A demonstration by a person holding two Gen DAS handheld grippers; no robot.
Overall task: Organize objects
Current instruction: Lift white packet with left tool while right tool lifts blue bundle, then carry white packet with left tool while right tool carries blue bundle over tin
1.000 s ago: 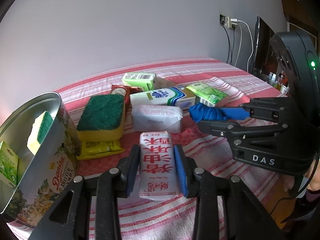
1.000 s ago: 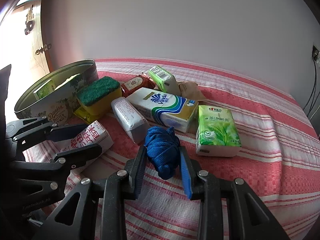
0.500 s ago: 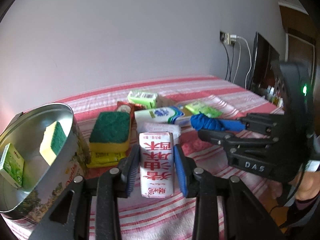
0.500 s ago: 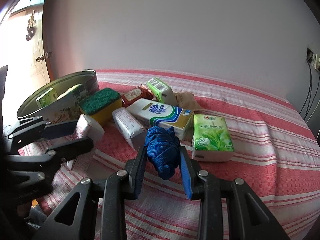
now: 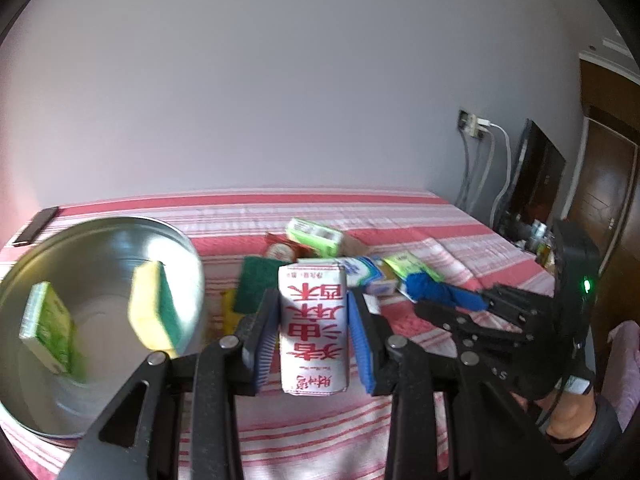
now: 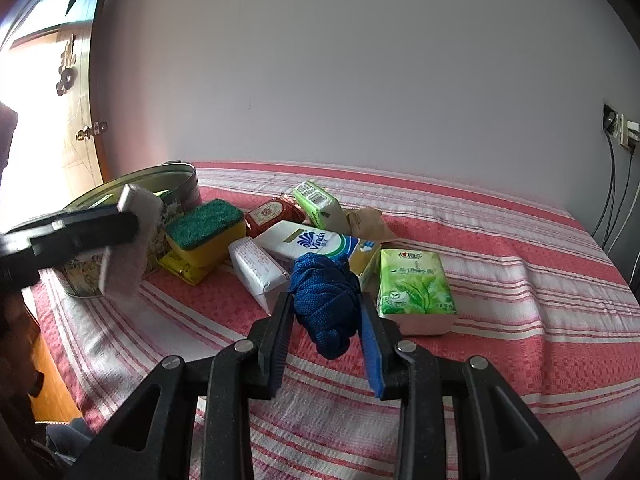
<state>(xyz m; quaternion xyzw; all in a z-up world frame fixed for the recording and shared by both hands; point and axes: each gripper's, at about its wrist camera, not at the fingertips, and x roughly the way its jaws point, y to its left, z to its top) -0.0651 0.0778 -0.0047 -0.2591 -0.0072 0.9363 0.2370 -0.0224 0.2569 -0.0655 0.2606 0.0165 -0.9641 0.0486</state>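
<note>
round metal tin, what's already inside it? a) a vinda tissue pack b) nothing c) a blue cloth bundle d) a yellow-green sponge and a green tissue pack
d: the left wrist view shows a yellow-green sponge and a green tissue pack lying inside the round metal tin, while the blue cloth bundle sits in the right tongs.

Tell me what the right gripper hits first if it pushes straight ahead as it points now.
Probably the Vinda tissue pack, just beyond the blue rope bundle held in the right gripper. Depth is unclear; the white wrapped pack lies slightly left of that line.
</note>
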